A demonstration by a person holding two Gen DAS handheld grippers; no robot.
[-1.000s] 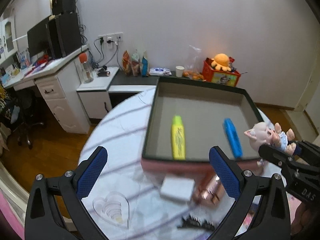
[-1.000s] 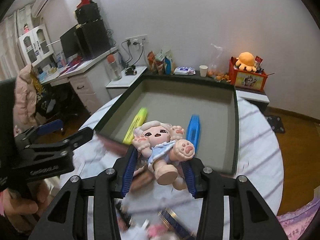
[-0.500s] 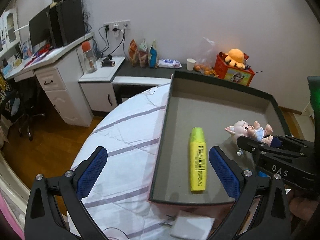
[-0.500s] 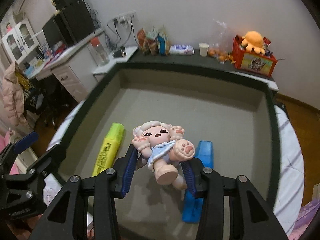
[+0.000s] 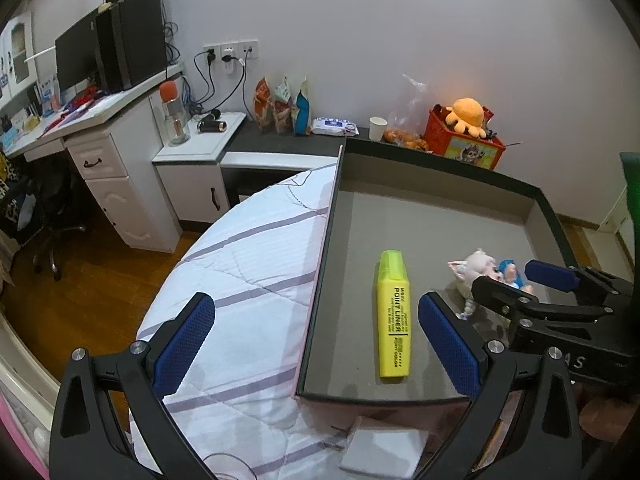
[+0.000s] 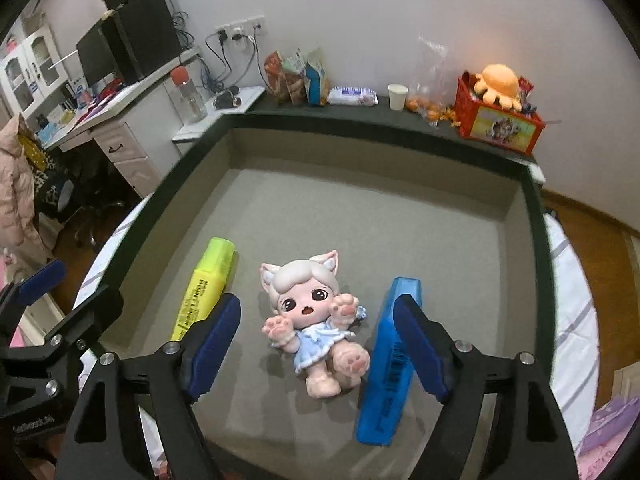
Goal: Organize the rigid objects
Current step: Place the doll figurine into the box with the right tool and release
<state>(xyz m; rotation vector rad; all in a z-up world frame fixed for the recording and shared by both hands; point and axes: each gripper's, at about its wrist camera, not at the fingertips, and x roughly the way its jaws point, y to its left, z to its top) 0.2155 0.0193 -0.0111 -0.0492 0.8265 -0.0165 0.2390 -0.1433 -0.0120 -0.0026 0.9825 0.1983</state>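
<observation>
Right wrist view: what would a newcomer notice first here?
The cat-eared doll in a blue dress lies on its back on the floor of the grey tray, between the open fingers of the right gripper. The yellow highlighter lies to its left and a blue bar to its right, both in the tray.

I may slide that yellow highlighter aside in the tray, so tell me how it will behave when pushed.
The yellow highlighter looks like hard plastic, so probably stiff and light. It lies flat on a broad printed face, so it should slide on the tray floor rather than roll. The smooth casing may slip between gripper pads. The doll lies close beside it.
</observation>
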